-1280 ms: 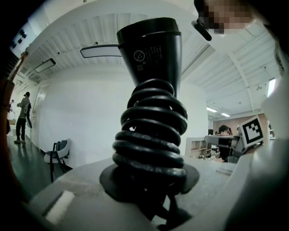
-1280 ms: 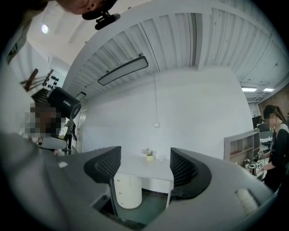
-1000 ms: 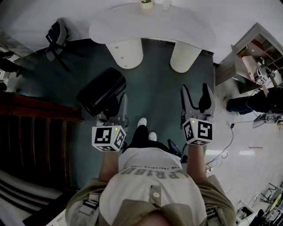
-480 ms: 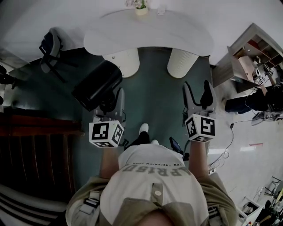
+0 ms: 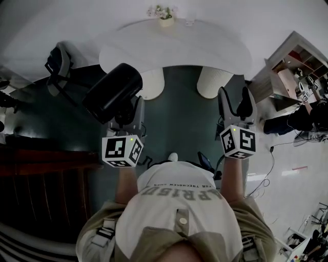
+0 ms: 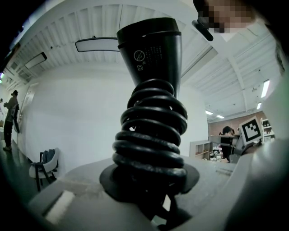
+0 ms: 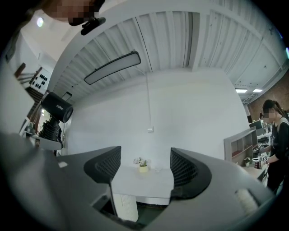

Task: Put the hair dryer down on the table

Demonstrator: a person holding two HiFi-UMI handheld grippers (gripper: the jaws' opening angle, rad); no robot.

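Note:
The black hair dryer (image 5: 113, 92) stands with its barrel up in my left gripper (image 5: 129, 118), which is shut on its handle. In the left gripper view the handle, wrapped in coils of black cord (image 6: 151, 131), rises between the jaws to the barrel (image 6: 151, 49). The dryer's barrel overlaps the near left edge of the white oval table (image 5: 174, 43). My right gripper (image 5: 237, 110) is open and holds nothing, level with the left one. Between its ribbed pads (image 7: 106, 164) the tabletop (image 7: 142, 182) shows ahead. The dryer (image 7: 56, 108) shows at the left of that view.
A small potted plant (image 5: 165, 14) and a clear glass stand at the table's far edge. Two thick white legs (image 5: 214, 82) carry the table. A chair (image 5: 59, 59) is to the left, dark wooden steps (image 5: 41, 184) lower left, shelving (image 5: 297, 56) and a person (image 5: 307, 115) right.
Both grippers have moved forward toward the table, the left one still holding the dryer. The dryer's barrel now overlaps the table's near edge. The right jaws stay open.

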